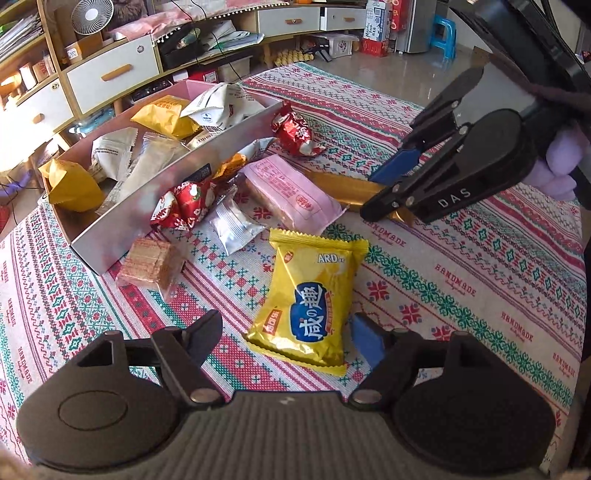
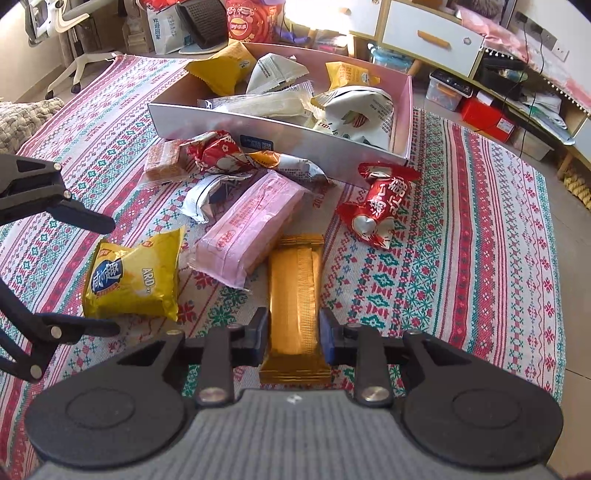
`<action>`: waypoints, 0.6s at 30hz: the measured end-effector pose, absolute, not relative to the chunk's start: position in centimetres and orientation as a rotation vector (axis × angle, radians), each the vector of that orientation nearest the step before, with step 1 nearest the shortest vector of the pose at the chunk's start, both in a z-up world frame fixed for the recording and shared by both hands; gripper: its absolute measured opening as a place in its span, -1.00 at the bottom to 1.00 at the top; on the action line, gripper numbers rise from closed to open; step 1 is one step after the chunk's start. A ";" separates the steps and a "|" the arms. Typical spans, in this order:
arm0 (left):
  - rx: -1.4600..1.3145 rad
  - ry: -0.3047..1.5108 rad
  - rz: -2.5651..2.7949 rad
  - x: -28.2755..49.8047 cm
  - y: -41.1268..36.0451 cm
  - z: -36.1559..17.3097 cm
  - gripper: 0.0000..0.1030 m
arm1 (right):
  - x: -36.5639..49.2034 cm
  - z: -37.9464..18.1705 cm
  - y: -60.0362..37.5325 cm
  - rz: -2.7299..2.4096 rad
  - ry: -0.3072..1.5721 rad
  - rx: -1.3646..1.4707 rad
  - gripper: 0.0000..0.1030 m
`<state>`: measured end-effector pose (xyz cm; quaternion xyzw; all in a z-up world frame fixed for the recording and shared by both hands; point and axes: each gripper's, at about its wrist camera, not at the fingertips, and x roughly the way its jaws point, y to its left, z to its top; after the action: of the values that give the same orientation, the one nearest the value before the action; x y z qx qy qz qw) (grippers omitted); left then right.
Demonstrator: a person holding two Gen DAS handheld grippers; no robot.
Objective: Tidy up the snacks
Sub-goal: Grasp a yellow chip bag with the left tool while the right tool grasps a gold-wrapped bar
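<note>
The left gripper (image 1: 286, 334) stood open around a yellow cracker packet (image 1: 308, 299) on the patterned cloth (image 1: 461, 280). At two o'clock, the right gripper (image 1: 384, 201) pinched a gold bar (image 1: 343, 186). At ten o'clock sat a pink box (image 1: 177, 184) of snacks.

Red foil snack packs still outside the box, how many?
2. One red pack lies on the cloth by the box corner; the other red pack leans against the box's front wall. More could be hidden under other wrappers.

A patterned woven cloth (image 1: 461, 280) covered the surface. Beyond it stood wooden shelving with white drawers (image 1: 110, 70), a small white fan (image 1: 92, 15) on top, a blue stool (image 1: 443, 35) far right.
</note>
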<state>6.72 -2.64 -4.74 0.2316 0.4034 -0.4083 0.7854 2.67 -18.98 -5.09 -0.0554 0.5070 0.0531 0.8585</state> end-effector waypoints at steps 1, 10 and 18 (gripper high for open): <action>0.487 0.866 -0.879 6.9 -2.7 -4.6 0.61 | 2.7 -5.0 -19.0 0.111 1.066 -0.107 -0.40; 0.452 0.901 -0.860 7.1 -4.9 -5.7 0.51 | 3.2 -5.1 -18.6 0.108 1.059 -0.099 -0.28; 0.437 0.919 -0.806 6.6 -5.5 -5.7 0.41 | 3.3 -5.5 -18.6 0.096 1.068 -0.102 -0.28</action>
<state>6.65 -5.49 -5.69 0.2034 0.4278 -0.3754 0.7967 3.34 -18.56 -5.53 -0.0486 0.5085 0.0457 0.8585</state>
